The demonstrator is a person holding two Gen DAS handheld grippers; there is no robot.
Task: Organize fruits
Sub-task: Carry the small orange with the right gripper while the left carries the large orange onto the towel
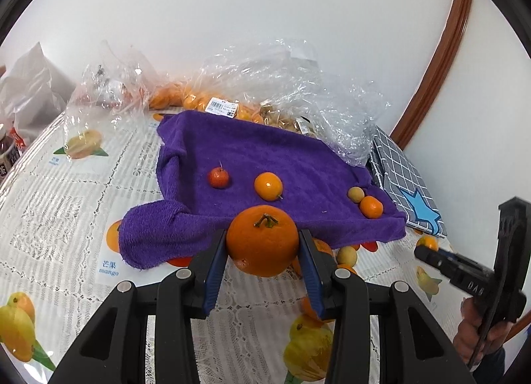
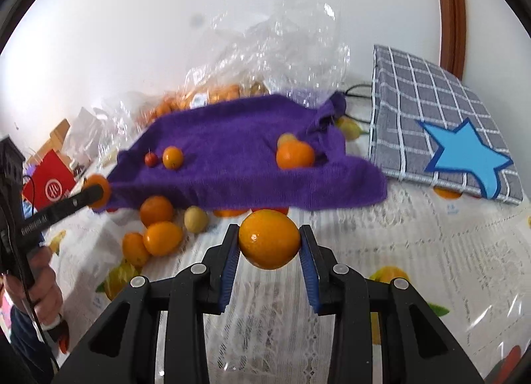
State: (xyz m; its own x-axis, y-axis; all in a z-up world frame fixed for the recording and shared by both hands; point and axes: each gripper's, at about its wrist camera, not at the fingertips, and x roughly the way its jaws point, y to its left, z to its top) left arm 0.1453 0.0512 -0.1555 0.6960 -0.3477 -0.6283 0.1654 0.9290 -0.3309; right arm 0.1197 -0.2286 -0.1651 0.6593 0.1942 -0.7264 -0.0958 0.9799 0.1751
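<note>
My left gripper (image 1: 263, 253) is shut on a large stemmed orange (image 1: 262, 239), held above the table in front of the purple towel (image 1: 265, 158). On the towel lie a small red fruit (image 1: 218, 177), a kumquat (image 1: 268, 186), a pale round fruit (image 1: 355, 193) and a small mandarin (image 1: 371, 206). My right gripper (image 2: 269, 246) is shut on a yellow-orange kumquat (image 2: 268, 239), in front of the towel (image 2: 239, 151). Loose oranges (image 2: 156, 209) and a pale fruit (image 2: 195, 219) lie by the towel's near edge.
Clear plastic bags of fruit (image 1: 265, 85) stand behind the towel against the wall. A grey checked bag with a blue star (image 2: 441, 138) lies to the right. A red bag (image 2: 49, 181) is at far left. The table has a fruit-print lace cloth (image 1: 59, 204).
</note>
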